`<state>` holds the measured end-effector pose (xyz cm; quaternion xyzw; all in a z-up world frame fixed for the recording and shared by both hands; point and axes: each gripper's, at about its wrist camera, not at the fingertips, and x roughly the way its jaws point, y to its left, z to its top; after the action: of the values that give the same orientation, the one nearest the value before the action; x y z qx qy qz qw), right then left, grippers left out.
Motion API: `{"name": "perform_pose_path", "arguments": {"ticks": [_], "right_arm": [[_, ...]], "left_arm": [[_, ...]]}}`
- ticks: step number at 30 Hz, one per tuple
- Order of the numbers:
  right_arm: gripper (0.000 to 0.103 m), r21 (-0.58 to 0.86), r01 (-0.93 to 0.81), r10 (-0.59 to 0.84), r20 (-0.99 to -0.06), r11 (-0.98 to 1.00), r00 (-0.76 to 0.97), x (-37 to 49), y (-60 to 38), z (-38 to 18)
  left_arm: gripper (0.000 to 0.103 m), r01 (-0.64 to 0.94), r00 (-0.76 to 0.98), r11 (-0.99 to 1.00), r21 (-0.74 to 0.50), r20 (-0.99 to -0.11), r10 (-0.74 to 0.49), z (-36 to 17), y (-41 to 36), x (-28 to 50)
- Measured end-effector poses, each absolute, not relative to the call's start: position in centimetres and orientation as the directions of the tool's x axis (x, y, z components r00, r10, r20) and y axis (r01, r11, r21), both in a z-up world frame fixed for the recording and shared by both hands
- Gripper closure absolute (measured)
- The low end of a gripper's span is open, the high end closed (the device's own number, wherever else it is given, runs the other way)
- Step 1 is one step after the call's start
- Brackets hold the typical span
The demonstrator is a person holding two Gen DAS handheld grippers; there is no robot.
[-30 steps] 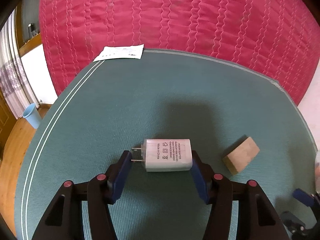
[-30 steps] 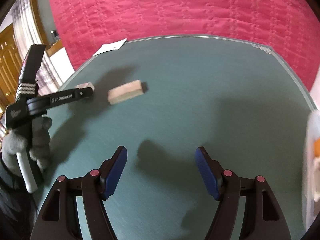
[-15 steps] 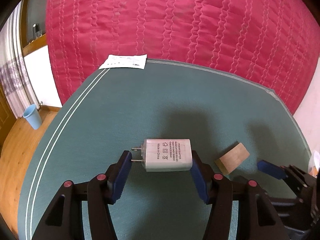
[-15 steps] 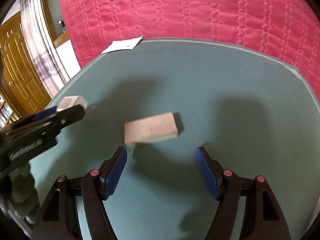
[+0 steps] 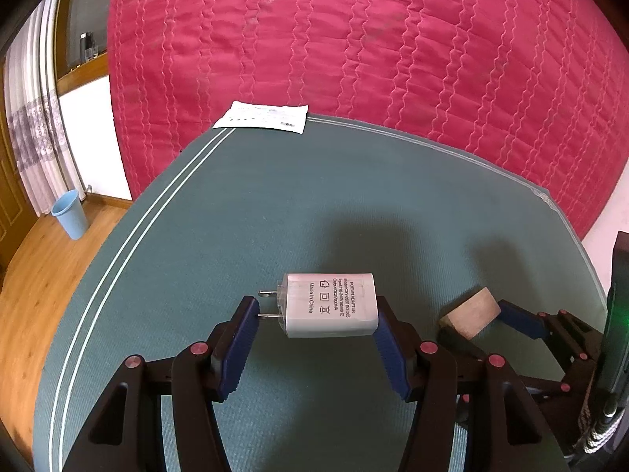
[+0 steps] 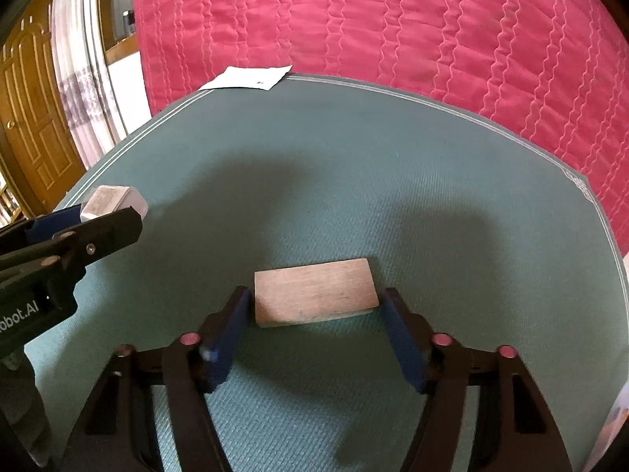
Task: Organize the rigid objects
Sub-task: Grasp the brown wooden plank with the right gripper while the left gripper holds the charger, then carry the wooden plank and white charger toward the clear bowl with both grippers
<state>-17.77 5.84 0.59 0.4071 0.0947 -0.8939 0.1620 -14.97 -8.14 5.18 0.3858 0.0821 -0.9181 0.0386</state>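
Behind the work area a quilted red bedspread [image 5: 393, 78] fills the background, and the green mat [image 5: 275, 204] in front of it carries every item under inspection; whether a table lies beneath the mat cannot be told. A white paper slip [image 5: 263, 121] lies at the mat's far edge, well clear of the work. The left tool [image 5: 318, 322] is clamped on a white power adapter [image 5: 328, 305], one pad against its prong end and the other against its flat end, and the adapter appears raised off the mat, judged from the shadow beneath it. The right tool [image 6: 314, 306] sits just to the right of the left one, with a wooden block [image 6: 314, 293] lying flat on the mat between its fingers. The block's long axis runs straight across the gap, from one blue pad [image 6: 230, 328] toward the other, so its short ends face the pads. The right jaws are closing; the left pad looks to be at or near the block's end and the right pad is just beside the other end, but firm contact cannot be confirmed. In my judgement the coming grasp turns on this alignment: the block is centred and square to the right tool, needing closure only, with no reach or turn.
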Motion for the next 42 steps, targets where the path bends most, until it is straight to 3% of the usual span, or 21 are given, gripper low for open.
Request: {"name": "perform_pose_path", "arguments": {"ticks": [42], "right_arm": [[0.041,0.054,0.353,-0.282,-0.718,-0.934,-0.636,-6.6,13.4,1.1]], "left_arm": [[0.042,-0.030,-0.731,-0.999,-0.018,-0.681,0.034,5.7,-1.4,-12.4]]}}
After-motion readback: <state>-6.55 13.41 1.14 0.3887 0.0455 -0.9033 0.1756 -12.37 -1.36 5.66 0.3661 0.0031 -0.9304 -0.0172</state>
